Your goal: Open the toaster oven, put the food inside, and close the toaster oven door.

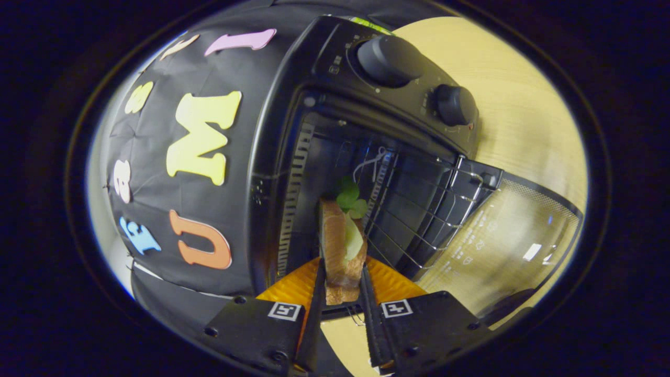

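Observation:
My gripper (342,277) is shut on a sandwich (340,246), a toasted bread slice with pale filling and green leaves at its far end; both fingers (317,293) press its sides. The view is rolled sideways. The black toaster oven (335,68) stands just ahead with its glass door (502,246) swung fully down. The sandwich's far end reaches into the dark cavity, beside the wire rack (419,209). Two black knobs (390,60) sit on the control panel.
The oven rests on a pale wooden table (523,94). The booth's black cloth wall (172,209) hangs close behind and beside the oven. The open door juts out over the table toward me.

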### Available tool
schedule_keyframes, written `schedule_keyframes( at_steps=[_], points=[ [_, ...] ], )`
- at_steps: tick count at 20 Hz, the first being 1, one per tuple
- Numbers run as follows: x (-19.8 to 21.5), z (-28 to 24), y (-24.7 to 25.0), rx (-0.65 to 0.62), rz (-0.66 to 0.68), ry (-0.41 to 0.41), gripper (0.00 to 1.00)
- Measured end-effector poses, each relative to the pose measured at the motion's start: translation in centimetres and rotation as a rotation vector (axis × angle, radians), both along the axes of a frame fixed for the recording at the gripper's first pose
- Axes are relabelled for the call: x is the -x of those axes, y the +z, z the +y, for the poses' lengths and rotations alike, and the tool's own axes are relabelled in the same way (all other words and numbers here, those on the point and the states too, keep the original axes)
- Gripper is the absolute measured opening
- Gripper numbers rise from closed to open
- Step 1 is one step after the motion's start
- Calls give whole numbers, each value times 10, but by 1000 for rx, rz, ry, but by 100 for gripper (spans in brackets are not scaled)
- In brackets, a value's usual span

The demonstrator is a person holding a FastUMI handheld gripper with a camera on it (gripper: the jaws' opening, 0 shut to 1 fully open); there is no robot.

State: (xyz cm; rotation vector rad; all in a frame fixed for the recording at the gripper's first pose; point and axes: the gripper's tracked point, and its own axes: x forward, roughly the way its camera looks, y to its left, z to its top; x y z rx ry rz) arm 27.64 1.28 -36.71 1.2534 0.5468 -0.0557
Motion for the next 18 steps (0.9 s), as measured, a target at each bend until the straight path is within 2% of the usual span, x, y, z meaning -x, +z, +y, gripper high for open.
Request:
schedule_keyframes(
  at_steps=[5, 7, 12, 18],
  points=[
    [25, 15, -4, 68, 57, 61, 85],
    [37, 19, 0, 103, 64, 93, 89],
    [74, 25, 34, 266, 29, 211, 91],
    [116, 11, 86, 625, -61, 329, 93]
  ],
)
